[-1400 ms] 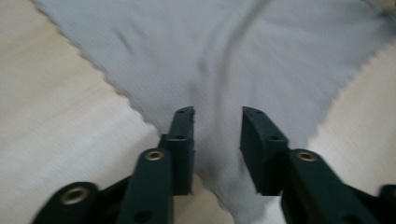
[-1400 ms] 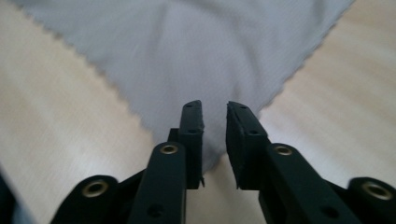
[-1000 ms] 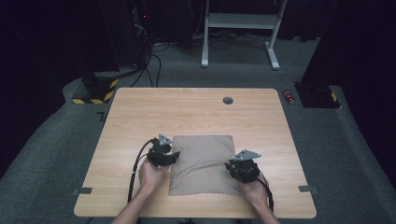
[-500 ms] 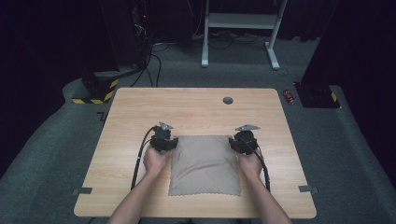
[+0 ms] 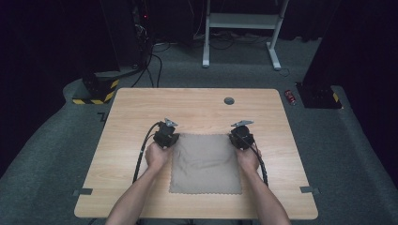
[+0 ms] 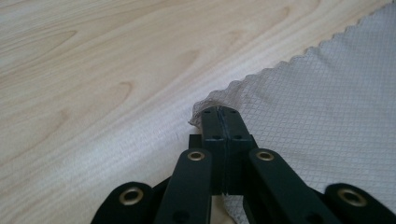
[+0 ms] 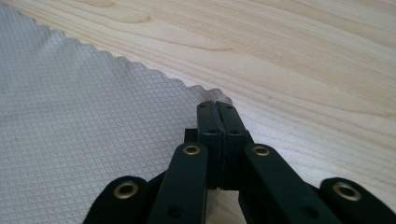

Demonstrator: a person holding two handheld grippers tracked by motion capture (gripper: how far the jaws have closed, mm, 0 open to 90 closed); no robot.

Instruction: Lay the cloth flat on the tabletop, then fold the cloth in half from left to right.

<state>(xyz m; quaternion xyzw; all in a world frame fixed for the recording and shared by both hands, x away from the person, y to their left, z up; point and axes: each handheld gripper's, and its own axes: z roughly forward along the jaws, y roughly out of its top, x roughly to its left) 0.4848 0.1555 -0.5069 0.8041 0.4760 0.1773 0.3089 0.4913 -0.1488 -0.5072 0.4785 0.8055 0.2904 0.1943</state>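
Pinching the cloth's (image 5: 205, 161) two far corners, left gripper (image 6: 219, 112) and right gripper (image 7: 216, 106) are clamped tight; the cloth stretches from them toward the person.

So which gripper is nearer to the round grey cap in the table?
Right. The right gripper sits just below the cap; the left gripper is farther to the cap's left, across the cloth.

High view: left gripper (image 5: 166, 134) and right gripper (image 5: 241, 136) bodies hide the cloth (image 5: 205, 161) far corners, fingers too small to resolve. Small red item (image 5: 291, 96) on the floor too small to identify. Left gripper view: cloth (image 6: 327, 102) cut off at the right edge.
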